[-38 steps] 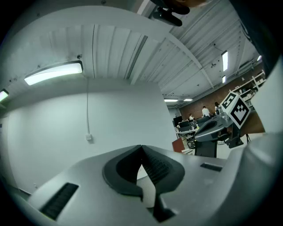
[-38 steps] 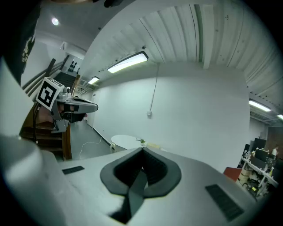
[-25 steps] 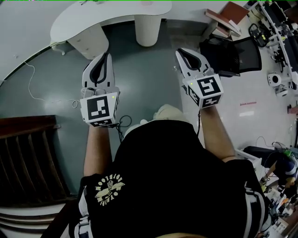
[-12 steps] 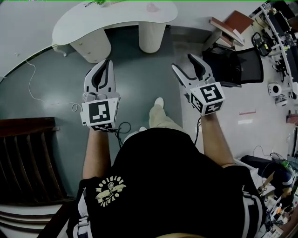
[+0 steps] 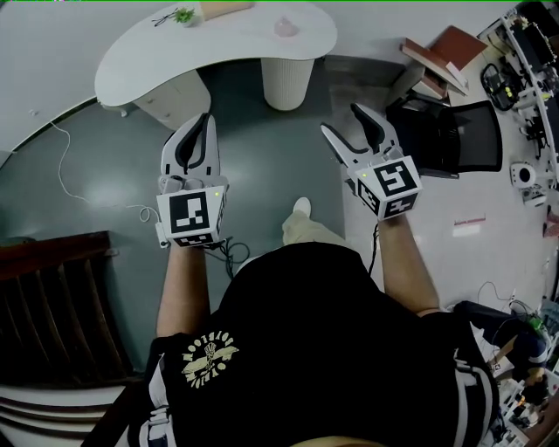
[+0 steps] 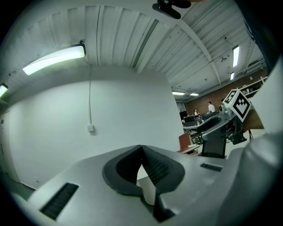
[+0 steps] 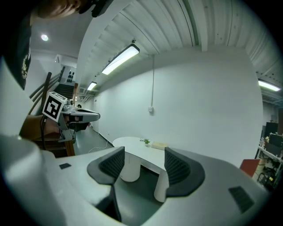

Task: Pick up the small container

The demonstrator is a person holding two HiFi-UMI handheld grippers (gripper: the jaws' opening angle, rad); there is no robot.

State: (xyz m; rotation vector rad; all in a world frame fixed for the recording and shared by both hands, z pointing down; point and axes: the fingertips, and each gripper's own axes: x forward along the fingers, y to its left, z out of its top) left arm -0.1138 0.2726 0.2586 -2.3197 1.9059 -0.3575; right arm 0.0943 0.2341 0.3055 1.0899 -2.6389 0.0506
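A white curved table stands ahead on two ribbed legs. On its top lie a small pale pink container, a little green plant and a tan box. My left gripper is held in the air short of the table, its jaws shut with nothing between them; in the left gripper view its pads meet. My right gripper hovers level with it, jaws wide open and empty. Between its jaws, the right gripper view shows the table, plant and box far off.
A black office chair and stacked brown boards stand to the right, with a cluttered bench beyond. Dark wooden stairs are at the left. A white cable trails over the grey-green floor. The person's foot steps forward.
The right gripper's jaws have gone from shut to wide open. The person has stepped toward the table, which now shows more fully. The left gripper stays shut.
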